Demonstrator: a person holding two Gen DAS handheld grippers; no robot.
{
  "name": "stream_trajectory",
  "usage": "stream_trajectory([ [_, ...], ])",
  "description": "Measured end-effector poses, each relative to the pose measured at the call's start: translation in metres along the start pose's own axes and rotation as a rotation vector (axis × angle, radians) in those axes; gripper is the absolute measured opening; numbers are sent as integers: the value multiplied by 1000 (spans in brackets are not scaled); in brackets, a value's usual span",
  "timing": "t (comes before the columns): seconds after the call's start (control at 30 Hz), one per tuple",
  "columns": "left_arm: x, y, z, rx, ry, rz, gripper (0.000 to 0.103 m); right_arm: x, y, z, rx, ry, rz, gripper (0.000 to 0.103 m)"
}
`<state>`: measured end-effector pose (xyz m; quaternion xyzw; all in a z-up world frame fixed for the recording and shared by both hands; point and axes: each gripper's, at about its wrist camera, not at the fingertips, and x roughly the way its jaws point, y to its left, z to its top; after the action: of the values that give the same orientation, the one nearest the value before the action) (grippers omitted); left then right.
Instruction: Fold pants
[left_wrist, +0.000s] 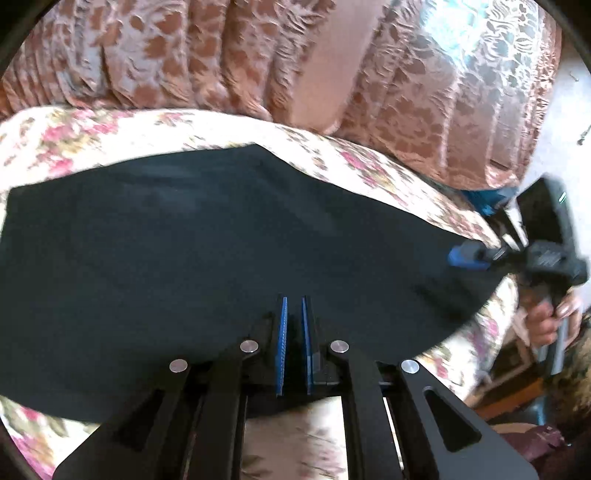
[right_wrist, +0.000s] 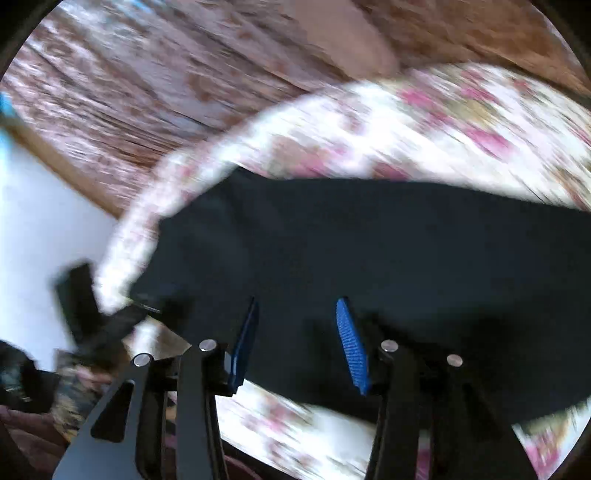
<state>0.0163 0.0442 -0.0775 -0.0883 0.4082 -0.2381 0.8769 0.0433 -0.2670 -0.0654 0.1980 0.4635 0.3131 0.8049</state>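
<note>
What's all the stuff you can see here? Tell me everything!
Pants: one pair, black, spread flat on the flowered cover.
Flowered cover: one, cream with pink roses, under the pants.
Patterned curtain: one, brown and grey, hanging behind the cover.
Wall: white, beside the curtain.
Left tongs: one, black with blue pads, shut with nothing between them, over the near edge of the pants.
Right tongs: one, black with blue pads, open and empty, above the pants.
Hand: one, holding the right tongs' handle.
</note>
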Motion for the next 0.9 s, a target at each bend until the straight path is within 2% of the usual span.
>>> stream_trajectory([
  [0.1,4,16,4,-21,-2,28,5,26,20,40,-24,26,110,44],
  [0.23,7,30,5,-44,0,28,5,73,27,98,-2,79,160,44],
  [0.4,11,41,-6,-83,18,11,5,135,28,141,-20,155,109,44],
  [0.47,12,42,-7,-94,18,3,5,154,27,141,-55,223,84,44],
  [0.57,13,45,-7,-110,16,-12,5,161,37,125,-185,309,78,45],
  [0.67,15,48,-8,-121,15,-22,5,159,43,117,-268,328,76,50],
  [0.77,15,48,-7,-125,16,-23,5,167,35,127,-243,304,69,61],
  [0.83,15,49,-7,-129,15,-25,5,177,26,140,-188,284,70,63],
  [0.9,15,51,-7,-134,15,-29,5,189,24,146,-163,313,116,63],
])
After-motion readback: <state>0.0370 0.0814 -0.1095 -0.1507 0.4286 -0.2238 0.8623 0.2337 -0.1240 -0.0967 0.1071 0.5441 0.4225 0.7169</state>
